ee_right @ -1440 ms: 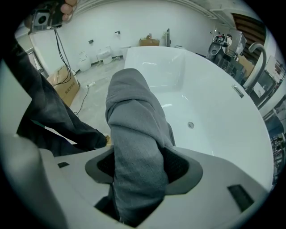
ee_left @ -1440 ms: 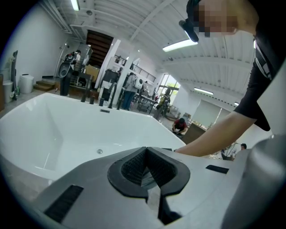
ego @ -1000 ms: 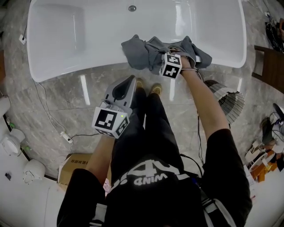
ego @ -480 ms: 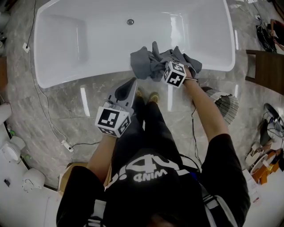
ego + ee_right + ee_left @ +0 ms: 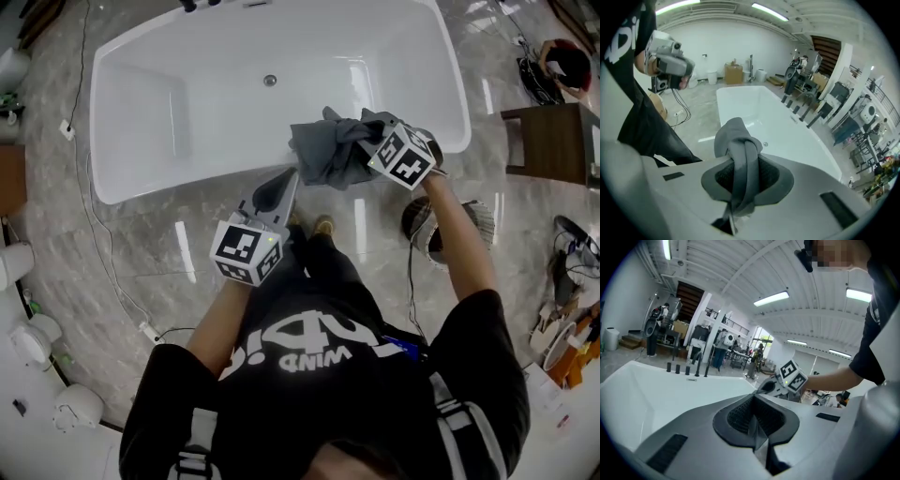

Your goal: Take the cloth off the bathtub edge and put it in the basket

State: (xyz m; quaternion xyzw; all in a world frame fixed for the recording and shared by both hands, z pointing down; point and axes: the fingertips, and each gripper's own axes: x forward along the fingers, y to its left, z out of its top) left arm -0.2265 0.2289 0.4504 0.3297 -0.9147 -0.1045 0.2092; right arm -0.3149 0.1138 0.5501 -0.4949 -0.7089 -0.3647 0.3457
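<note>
The right gripper is at upper centre of the head view. Its fingers have just been closing and now grasp the grey cloth, which hangs bunched from them over the near rim of the white bathtub. In the right gripper view a twisted fold of the cloth runs up between the fingers. The left gripper is at centre frame, pointing towards the tub, with its fingers clenched together on nothing. The wire basket stands on the floor at centre right, beside the person's right forearm.
</note>
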